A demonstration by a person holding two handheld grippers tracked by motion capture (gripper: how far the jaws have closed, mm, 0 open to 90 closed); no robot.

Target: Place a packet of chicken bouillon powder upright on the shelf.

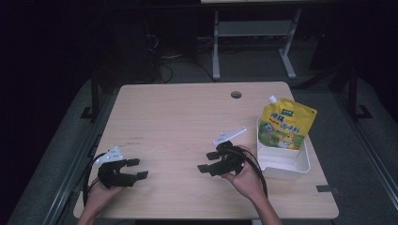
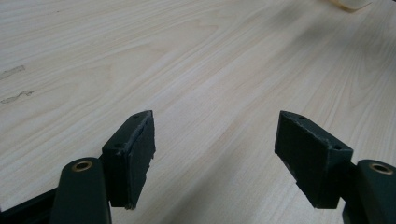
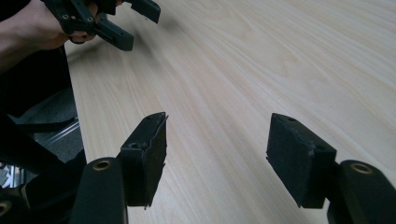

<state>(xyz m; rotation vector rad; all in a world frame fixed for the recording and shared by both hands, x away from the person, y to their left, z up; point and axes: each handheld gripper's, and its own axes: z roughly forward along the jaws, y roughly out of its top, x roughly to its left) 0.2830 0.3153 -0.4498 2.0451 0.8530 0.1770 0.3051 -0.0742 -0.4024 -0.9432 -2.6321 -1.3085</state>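
Left gripper [image 1: 137, 168] and right gripper [image 1: 208, 161] near table [image 1: 178, 117] edge, jaws apart, empty; yellow pouch [image 1: 286, 124] in white tray [image 1: 300, 166] far right.

High view dim, surroundings near-black; table [image 1: 187, 117] evenly lit from above. Gripper views brighter, soft shadows, far edges slightly blurred.

Print on yellow pouch [image 1: 287, 123] too small to read. Lower pouch hidden behind white tray [image 1: 300, 169] wall. Pale object [image 2: 351, 3] far beyond right jaw, cropped by top edge, unidentifiable. Left gripper [image 3: 122, 22] beyond left jaw, partly cut off at top. Forearms cropped at bottom edge.
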